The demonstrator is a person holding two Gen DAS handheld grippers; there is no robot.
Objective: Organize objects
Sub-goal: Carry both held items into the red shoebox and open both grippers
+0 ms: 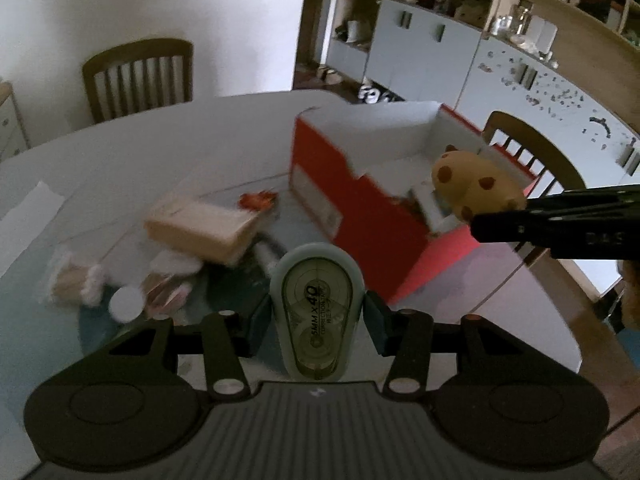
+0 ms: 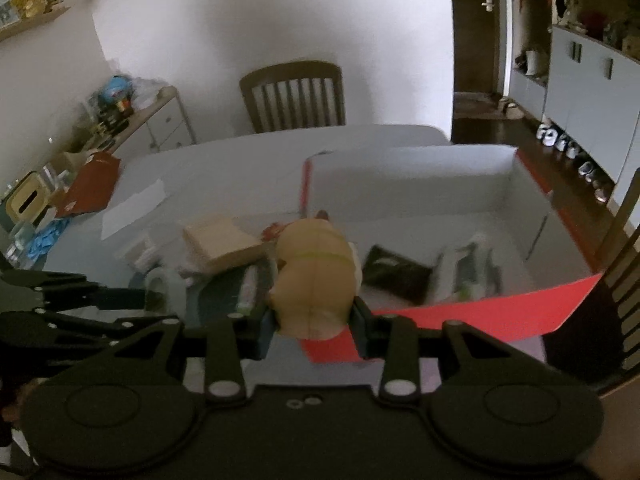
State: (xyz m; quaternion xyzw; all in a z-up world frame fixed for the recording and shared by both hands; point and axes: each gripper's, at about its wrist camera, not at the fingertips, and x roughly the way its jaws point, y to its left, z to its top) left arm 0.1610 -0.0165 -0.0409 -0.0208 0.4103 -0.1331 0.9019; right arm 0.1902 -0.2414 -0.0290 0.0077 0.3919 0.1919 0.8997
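My left gripper (image 1: 316, 320) is shut on a pale green correction tape dispenser (image 1: 316, 312) and holds it above the table, left of the red box (image 1: 360, 216). My right gripper (image 2: 314, 320) is shut on a tan spotted plush toy (image 2: 316, 280), held over the near left corner of the red box (image 2: 480, 316). The toy also shows in the left wrist view (image 1: 472, 184), with the right gripper's dark fingers (image 1: 560, 224) behind it. The box is open, white inside, and holds a black pouch (image 2: 396, 272) and a packaged item (image 2: 468, 268).
A tan cardboard packet (image 1: 204, 228), small wrapped packs (image 1: 80, 284), a white round cap (image 1: 127, 304) and a red scrap (image 1: 258, 200) lie on the white table (image 1: 120, 160). Wooden chairs stand at the far side (image 2: 294, 96) and the right (image 1: 532, 152). Cabinets line the right wall.
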